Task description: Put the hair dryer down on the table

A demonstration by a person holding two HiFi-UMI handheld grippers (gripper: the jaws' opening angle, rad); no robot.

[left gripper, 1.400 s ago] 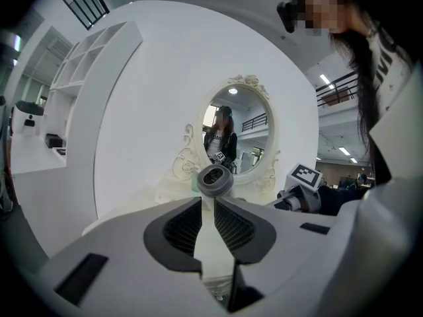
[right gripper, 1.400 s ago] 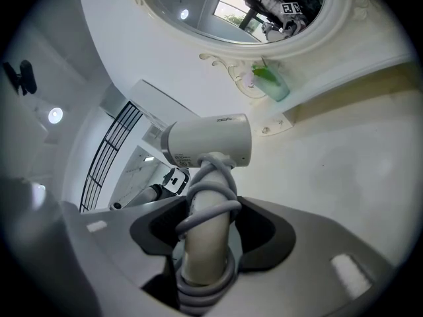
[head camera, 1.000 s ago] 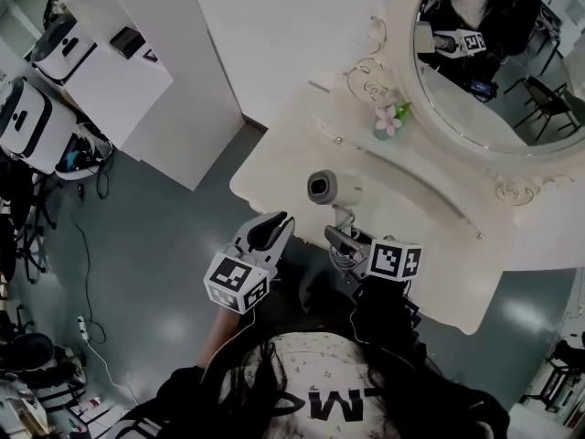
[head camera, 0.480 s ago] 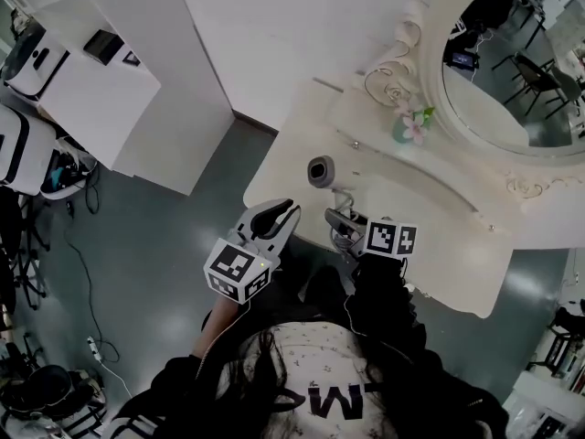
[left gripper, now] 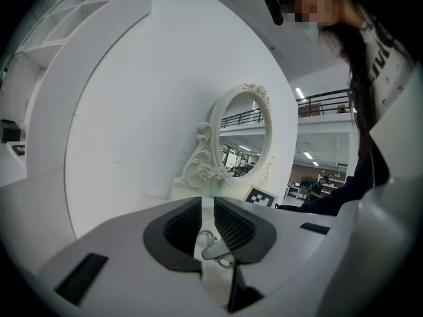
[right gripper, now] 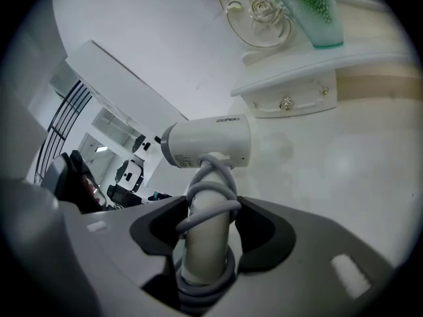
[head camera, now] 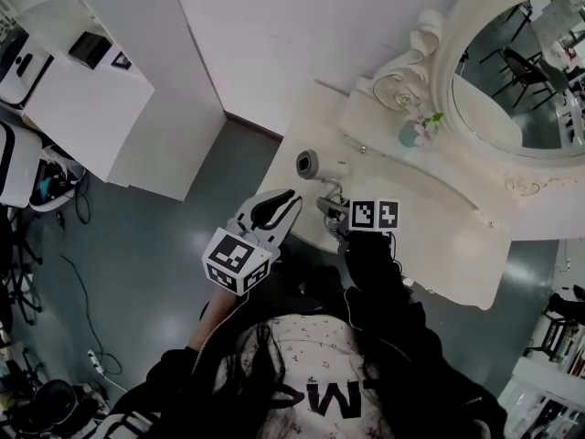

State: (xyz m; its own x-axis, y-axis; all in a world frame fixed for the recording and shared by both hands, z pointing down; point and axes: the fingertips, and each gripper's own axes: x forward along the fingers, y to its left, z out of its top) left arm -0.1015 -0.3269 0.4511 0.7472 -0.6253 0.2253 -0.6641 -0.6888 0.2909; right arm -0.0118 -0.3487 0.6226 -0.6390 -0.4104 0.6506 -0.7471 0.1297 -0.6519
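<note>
**A:** What is your right gripper doing?

**B:** It's clamped on the handle of the hair dryer. My two dark pads press on the handle from either side, and the grey cord is wound round the handle right where I grip. The handle stands up out of my jaws, with the white barrel lying crosswise on top of it.

**A:** And your left?

**B:** My left gripper holds nothing. Its jaws stand a little apart, with only a narrow gap between the ribbed pads. In the head view it hangs just to the left of my right gripper, off the table's edge and over the grey floor.

**A:** So where is the dryer?

**B:** The hair dryer is in my grip, over the near left corner of the cream dressing table, with its open barrel end turned away from the mirror. I can't tell whether it touches the tabletop.

**A:** What lies beyond it?

**B:** At the back there's a raised ledge with a small drawer. A green vase of flowers stands on the ledge, and the oval mirror in its carved white frame rises behind. Well off to the left, a white cabinet stands on the floor.
</note>
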